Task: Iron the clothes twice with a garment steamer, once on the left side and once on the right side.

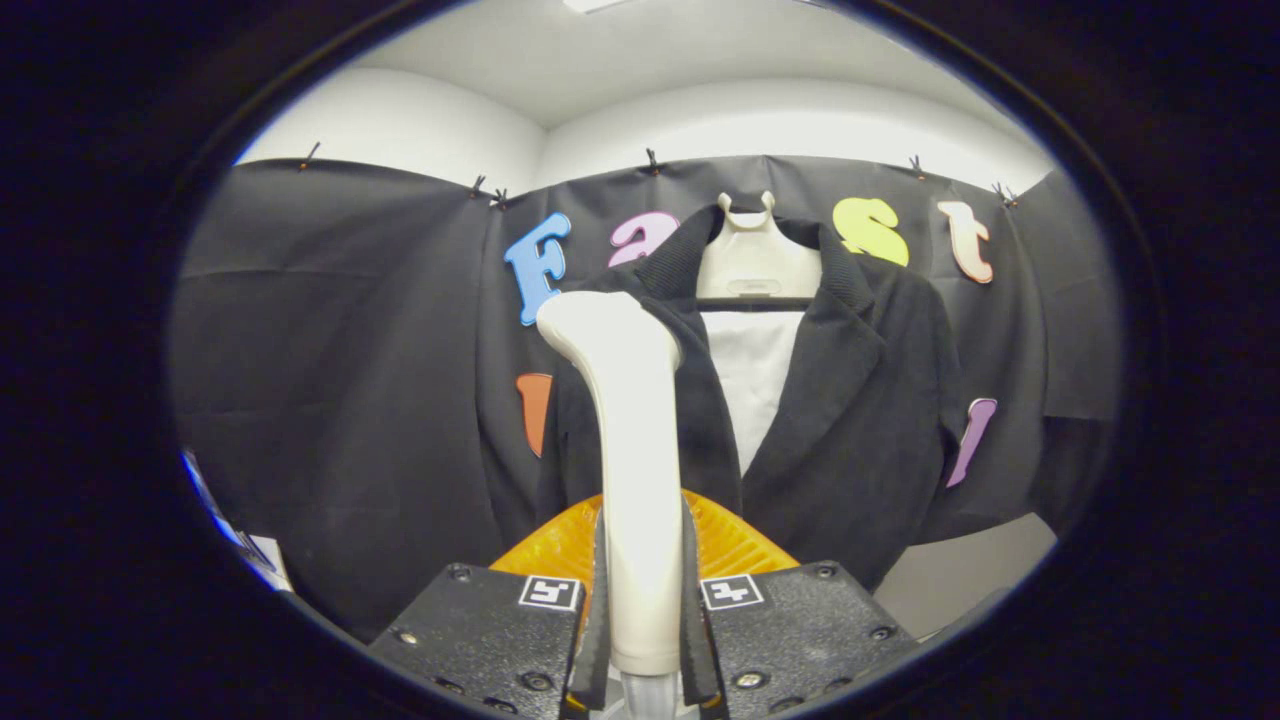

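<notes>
1. Garment steamer (637, 470): we see its long axis upright, head at top pointing toward the jacket (850, 400).
2. Gripper (640, 600): both fingers clamp the steamer's handle.
3. Jacket hangs on a hanger (752, 255), just beyond the steamer.

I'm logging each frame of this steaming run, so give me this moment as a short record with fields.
claw: shut on the steamer handle, one finger pressing each side
steamer handle: cream, upright, rising between the fingers
steamer body: orange ribbed part behind the handle
jacket: dark, hanging open on a hanger, beyond the fingers
hanger: pale
handle top: overlaps the jacket's side left of the opening; contact cannot be told
</notes>
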`<state>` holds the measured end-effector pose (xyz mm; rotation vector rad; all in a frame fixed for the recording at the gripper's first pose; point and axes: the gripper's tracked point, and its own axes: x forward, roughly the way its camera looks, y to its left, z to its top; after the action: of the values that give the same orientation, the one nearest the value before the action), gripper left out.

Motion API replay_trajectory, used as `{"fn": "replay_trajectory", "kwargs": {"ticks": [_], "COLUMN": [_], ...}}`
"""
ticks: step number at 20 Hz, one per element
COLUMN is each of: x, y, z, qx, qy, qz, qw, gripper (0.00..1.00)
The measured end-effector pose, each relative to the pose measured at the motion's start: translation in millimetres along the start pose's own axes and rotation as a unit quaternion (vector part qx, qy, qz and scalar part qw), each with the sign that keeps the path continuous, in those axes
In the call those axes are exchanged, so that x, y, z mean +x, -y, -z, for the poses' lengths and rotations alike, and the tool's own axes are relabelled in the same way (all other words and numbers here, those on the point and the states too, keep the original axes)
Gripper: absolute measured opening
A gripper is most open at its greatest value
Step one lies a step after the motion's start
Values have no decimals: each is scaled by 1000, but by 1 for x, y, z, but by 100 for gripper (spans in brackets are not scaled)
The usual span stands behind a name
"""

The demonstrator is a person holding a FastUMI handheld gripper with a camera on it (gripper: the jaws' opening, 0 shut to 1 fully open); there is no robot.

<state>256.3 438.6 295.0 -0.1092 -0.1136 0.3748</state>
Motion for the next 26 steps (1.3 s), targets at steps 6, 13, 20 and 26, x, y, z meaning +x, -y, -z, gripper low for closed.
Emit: {"fn": "replay_trajectory", "kwargs": {"ticks": [6,13,20,26], "x": [23,11,-2,-11], "y": [9,5,9,7], "z": [29,76,129,153], "qx": [-12,-34,-39,-45], "qy": [-23,-55,-100,-114], "qz": [35,51,65,76], "qw": [999,997,992,990], "gripper": [31,31,31,31]}}
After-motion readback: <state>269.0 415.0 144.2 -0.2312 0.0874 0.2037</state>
